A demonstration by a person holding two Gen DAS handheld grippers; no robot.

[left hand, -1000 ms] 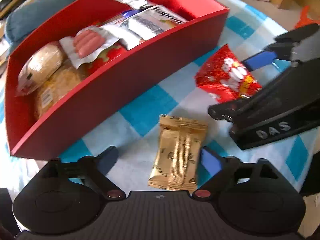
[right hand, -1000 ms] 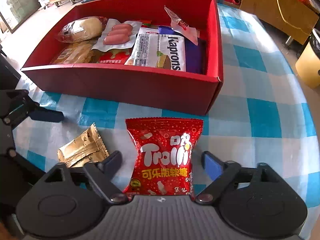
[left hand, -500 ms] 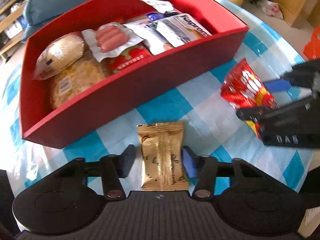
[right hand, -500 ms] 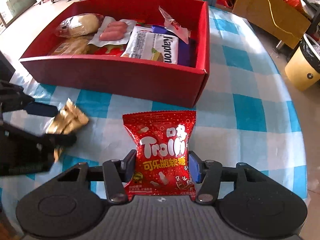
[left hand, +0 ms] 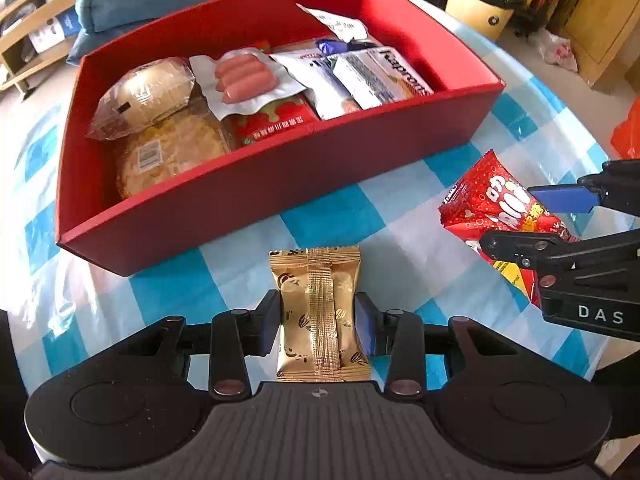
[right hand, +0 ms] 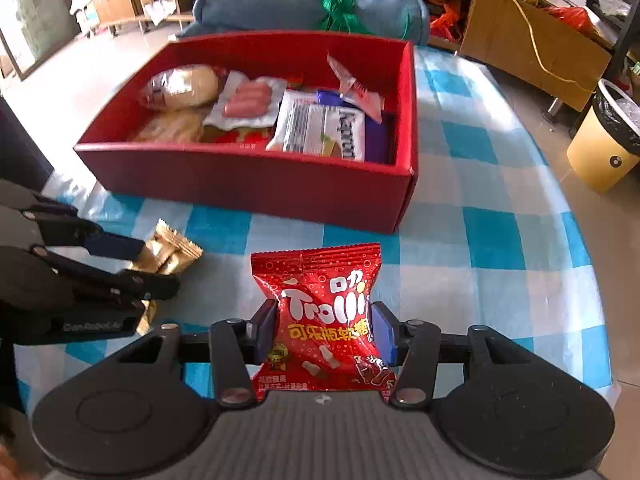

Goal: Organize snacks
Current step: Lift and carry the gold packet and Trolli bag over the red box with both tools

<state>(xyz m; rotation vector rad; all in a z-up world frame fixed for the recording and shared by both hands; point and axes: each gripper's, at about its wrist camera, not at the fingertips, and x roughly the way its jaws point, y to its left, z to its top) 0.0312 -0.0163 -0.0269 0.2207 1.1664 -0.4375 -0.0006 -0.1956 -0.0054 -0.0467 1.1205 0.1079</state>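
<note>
Your left tongs point(left hand: 318, 322) are closing on the gold snack pack point(left hand: 320, 312), and their pads squeeze its two sides. Your right tongs point(right hand: 325, 332) are closing on the red candy bag point(right hand: 326, 316) and pinch it the same way. Both snacks are over the checked surface point(right hand: 480, 240), near its front edge. The red box point(left hand: 256, 184) sits just behind them, toward the back edge. It holds a bun point(left hand: 146, 96), little sausages point(left hand: 246, 78) and a white wafer pack point(left hand: 380, 78).
</note>
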